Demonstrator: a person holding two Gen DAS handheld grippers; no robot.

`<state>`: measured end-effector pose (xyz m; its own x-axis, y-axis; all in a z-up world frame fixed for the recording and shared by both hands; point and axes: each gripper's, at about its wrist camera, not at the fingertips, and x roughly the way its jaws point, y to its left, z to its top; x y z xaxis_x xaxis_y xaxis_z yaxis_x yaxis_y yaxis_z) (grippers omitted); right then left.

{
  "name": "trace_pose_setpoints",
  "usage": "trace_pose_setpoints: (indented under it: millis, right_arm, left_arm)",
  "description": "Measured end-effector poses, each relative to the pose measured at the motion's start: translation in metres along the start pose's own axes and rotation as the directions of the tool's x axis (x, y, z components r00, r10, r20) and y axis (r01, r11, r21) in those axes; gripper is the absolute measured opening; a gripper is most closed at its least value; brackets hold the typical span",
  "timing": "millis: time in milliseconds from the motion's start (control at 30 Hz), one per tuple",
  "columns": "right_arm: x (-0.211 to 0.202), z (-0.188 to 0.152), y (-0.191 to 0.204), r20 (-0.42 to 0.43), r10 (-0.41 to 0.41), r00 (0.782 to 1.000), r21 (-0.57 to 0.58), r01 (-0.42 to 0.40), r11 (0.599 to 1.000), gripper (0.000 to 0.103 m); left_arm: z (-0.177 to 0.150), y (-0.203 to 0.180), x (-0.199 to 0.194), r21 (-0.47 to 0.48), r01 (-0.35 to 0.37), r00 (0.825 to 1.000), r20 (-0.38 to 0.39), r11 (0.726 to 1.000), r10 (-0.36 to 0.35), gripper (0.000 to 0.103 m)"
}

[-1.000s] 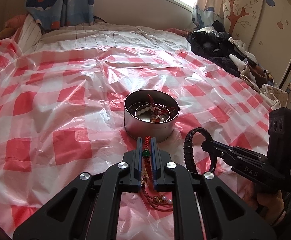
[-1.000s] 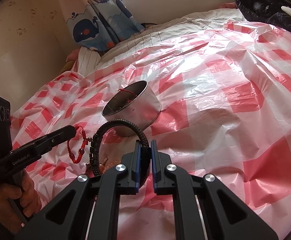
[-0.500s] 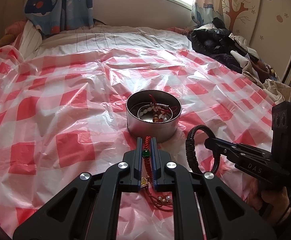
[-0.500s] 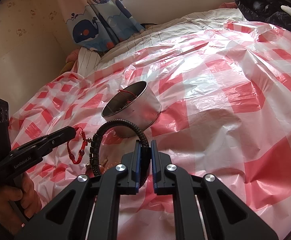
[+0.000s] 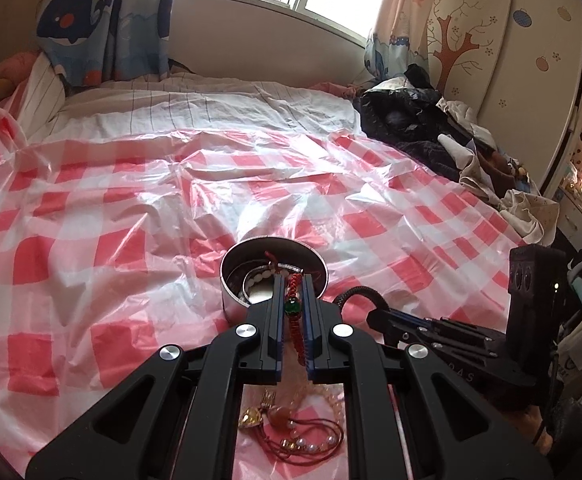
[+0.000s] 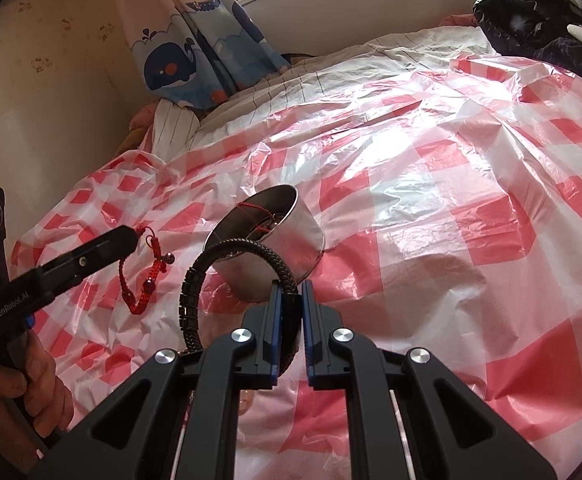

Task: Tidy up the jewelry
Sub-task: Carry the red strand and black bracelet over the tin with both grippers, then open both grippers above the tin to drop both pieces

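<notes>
Right wrist view shows your left gripper [image 6: 133, 236] clamped on the red cord bracelet [image 6: 147, 276] hanging left of the metal tin [image 6: 291, 248], then your right gripper [image 6: 291, 300] pinching the black braided bracelet [image 6: 195, 280] before it.

a round tin [image 5: 233, 298] sits on the plastic sheet [image 5: 111, 216] spread over the bed, with beads and cords inside it. near of the tin, a loose heap of jewelry [image 5: 291, 428] lies on the sheet. a pile of clothes [image 5: 423, 128] lies far right. the curtain [image 5: 103, 20] hangs at far left, behind the bed.
</notes>
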<state>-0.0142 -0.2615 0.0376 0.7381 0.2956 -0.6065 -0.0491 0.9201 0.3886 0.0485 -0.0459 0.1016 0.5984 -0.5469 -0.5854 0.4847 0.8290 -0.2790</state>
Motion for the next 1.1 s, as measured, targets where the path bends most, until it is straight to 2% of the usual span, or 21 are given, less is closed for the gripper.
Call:
trace_pose_setpoints:
  millis: [167, 267, 367, 533, 767, 867, 933, 1033, 1100]
  right_arm:
    - [0.005, 0.014, -0.005, 0.010, -0.023, 1.000, 0.013, 0.023, 1.000, 0.010]
    - [0.014, 0.023, -0.005, 0.000, -0.033, 0.999, 0.001, 0.033, 0.999, 0.010]
    - [0.023, 0.032, -0.002, -0.009, -0.041, 0.999, -0.023, 0.040, 0.999, 0.010]
    - [0.041, 0.048, 0.015, -0.014, -0.049, 0.999, -0.076, 0.048, 0.996, 0.010]
    - [0.072, 0.061, 0.033, -0.056, -0.089, 0.994, -0.158, 0.080, 0.984, 0.010]
    - [0.086, 0.060, 0.032, -0.098, -0.090, 0.991, -0.179, 0.071, 0.981, 0.014]
    - [0.085, 0.058, 0.032, -0.084, -0.079, 0.993, -0.179, 0.063, 0.982, 0.020]
    - [0.071, 0.056, 0.029, -0.047, -0.076, 0.996, -0.168, 0.067, 0.983, 0.022]
    - [0.057, 0.051, 0.027, -0.021, -0.090, 0.996, -0.168, 0.085, 0.982, 0.032]
  left_arm:
    - [0.023, 0.002, 0.035, -0.018, 0.025, 1.000, 0.001, 1.000, -0.025, 0.007]
    - [0.028, 0.015, 0.072, -0.037, -0.027, 0.997, -0.071, 0.999, 0.024, 0.007]
    - [0.025, 0.028, 0.090, -0.054, -0.059, 0.987, -0.150, 0.997, 0.050, 0.008]
    - [0.021, 0.046, 0.071, -0.080, -0.074, 0.989, -0.136, 0.994, 0.063, 0.011]
    - [0.026, 0.062, 0.052, -0.134, -0.072, 0.994, -0.092, 0.988, 0.060, 0.024]
    - [0.026, 0.062, 0.043, -0.137, -0.079, 0.995, -0.075, 0.987, 0.069, 0.031]
    - [0.025, 0.061, 0.039, -0.131, -0.085, 0.994, -0.073, 0.988, 0.076, 0.032]
    - [0.016, 0.056, 0.031, -0.118, -0.107, 0.992, -0.076, 0.987, 0.099, 0.038]
    - [0.005, 0.053, 0.025, -0.114, -0.119, 0.991, -0.083, 0.986, 0.110, 0.043]
